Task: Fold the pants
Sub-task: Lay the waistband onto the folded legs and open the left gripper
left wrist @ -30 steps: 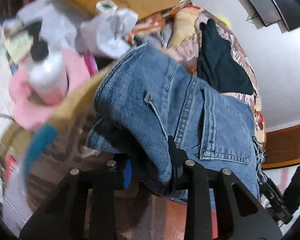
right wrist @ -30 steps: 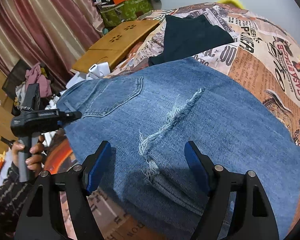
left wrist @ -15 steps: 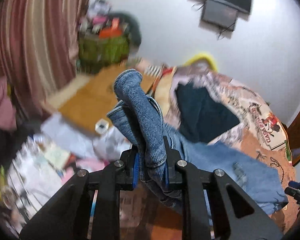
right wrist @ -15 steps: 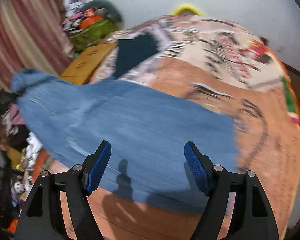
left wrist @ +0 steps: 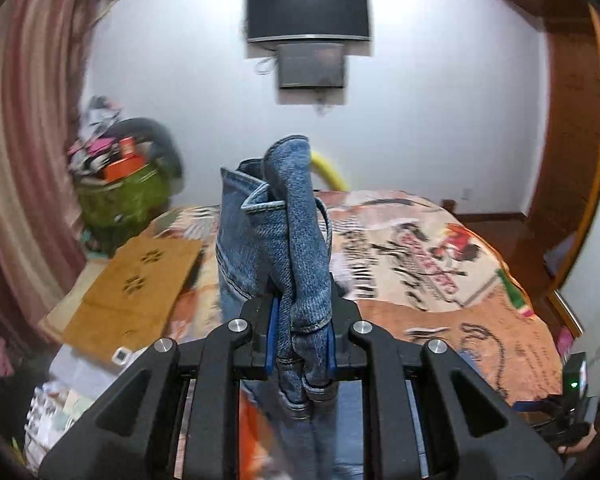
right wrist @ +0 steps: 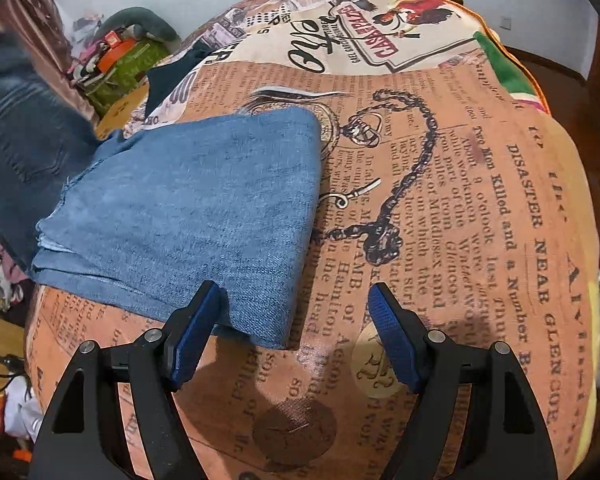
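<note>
The blue denim pants point(left wrist: 296, 264) are pinched at the waistband in my left gripper point(left wrist: 302, 340), which is shut on them and holds that end up in the air above the bed. In the right wrist view the lower part of the pants point(right wrist: 188, 208) lies flat on the newspaper-print bedspread point(right wrist: 460, 200), while the lifted waist part point(right wrist: 16, 120) hangs at the far left. My right gripper point(right wrist: 296, 332) is open and empty, hovering just over the near right corner of the flat denim.
A dark garment point(right wrist: 172, 76) lies on the bed beyond the pants. A wooden lap table point(left wrist: 136, 284) sits at the bed's left edge, with a green basket of clutter point(left wrist: 124, 192) behind it. A TV point(left wrist: 308, 10) hangs on the far wall.
My left gripper has lifted the waistband up and swung it over the bed. My right gripper has shifted toward the flat denim's near corner and stays open.
</note>
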`<action>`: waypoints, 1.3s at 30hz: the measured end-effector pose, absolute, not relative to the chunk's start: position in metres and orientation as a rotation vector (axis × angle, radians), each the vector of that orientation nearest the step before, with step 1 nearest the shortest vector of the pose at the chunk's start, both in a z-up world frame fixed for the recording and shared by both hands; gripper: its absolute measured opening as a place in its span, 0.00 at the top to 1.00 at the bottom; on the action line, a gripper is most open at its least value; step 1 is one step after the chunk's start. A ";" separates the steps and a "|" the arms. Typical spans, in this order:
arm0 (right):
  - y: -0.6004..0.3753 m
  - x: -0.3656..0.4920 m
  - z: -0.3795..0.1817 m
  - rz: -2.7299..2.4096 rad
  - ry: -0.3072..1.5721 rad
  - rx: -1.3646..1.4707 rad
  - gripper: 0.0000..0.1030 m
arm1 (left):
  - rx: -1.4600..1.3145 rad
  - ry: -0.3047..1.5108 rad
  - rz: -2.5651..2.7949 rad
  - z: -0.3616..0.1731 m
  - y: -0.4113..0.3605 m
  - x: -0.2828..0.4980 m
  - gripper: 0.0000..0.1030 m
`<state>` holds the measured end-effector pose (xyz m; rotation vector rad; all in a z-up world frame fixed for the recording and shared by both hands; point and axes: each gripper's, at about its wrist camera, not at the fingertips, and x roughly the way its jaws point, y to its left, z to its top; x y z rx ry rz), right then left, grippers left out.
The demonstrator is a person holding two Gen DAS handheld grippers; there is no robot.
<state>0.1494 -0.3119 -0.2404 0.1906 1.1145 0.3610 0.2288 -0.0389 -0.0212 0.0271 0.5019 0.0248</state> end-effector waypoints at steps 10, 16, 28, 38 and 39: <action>-0.315 0.145 -0.241 0.391 1.091 0.212 0.29 | 0.073 0.648 -0.210 -0.061 -0.147 0.264 0.83; -0.314 0.142 -0.240 0.397 1.087 0.209 0.29 | 0.066 0.810 -0.326 -0.094 -0.176 0.277 0.82; -0.309 0.144 -0.238 0.400 1.095 0.201 0.29 | 0.122 0.757 -0.369 -0.082 -0.172 0.269 0.14; -0.304 0.141 -0.235 0.401 1.101 0.189 0.29 | 0.132 0.931 -0.100 -0.138 -0.081 0.353 0.14; -0.302 0.140 -0.234 0.403 1.105 0.183 0.29 | 0.151 0.957 -0.063 -0.150 -0.071 0.365 0.14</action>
